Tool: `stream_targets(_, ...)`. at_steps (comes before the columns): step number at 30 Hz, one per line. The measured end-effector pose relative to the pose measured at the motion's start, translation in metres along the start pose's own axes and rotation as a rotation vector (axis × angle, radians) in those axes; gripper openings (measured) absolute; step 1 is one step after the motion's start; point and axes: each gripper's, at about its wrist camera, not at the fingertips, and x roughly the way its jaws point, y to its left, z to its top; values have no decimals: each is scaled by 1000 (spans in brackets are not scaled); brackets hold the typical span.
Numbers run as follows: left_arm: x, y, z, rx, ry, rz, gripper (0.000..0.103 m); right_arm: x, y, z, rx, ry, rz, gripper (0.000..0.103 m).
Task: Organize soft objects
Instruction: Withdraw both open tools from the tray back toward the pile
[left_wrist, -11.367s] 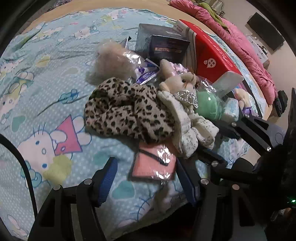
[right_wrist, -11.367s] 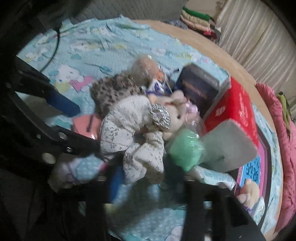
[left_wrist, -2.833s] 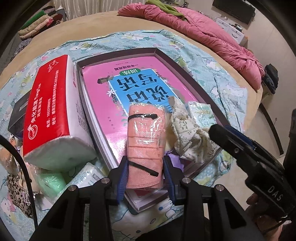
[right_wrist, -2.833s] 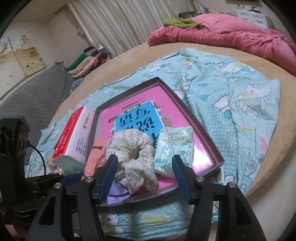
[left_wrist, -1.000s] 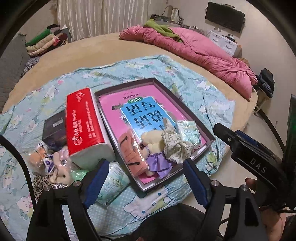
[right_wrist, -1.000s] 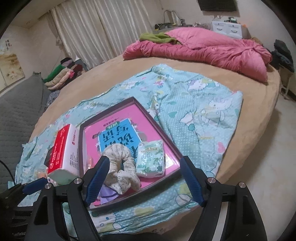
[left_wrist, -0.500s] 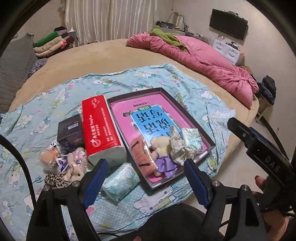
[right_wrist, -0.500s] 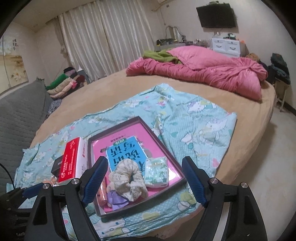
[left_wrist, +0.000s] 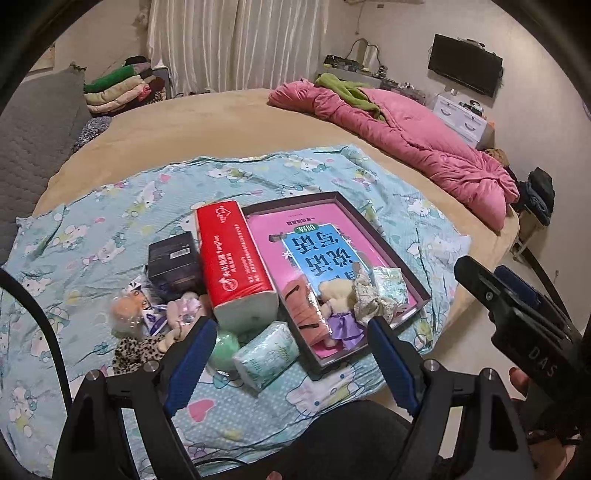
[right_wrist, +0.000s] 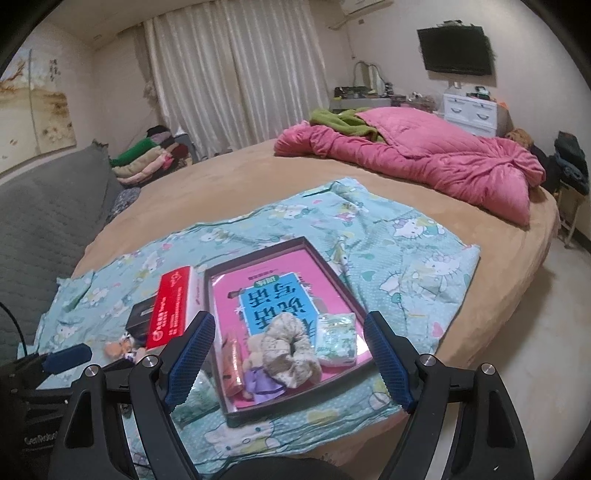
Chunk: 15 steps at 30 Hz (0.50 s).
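Left tongs (left_wrist: 288, 354) and right tongs (right_wrist: 290, 356): black frames, silver screws, ribbed blue pads (left_wrist: 190, 363); white "DAS" lettering at 4 o'clock; fingertip skin beside it.

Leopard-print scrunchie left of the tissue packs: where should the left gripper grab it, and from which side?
Judging by its pose, grip the leopard-print scrunchie across its near-left bulge, coming from above on the open blanket side. A plush toy crowds its far right edge. The left gripper is open; the soft ring should bunch between the fingers.
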Motion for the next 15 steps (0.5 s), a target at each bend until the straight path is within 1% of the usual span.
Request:
stream_targets(8,-16,17,-7,-22,-7,27,83,-12,28,-2,-64,9,38,83)
stream_targets(15,-24,32,-13,-44,-1,59,83,-14,44,-2,-94,6,75,84)
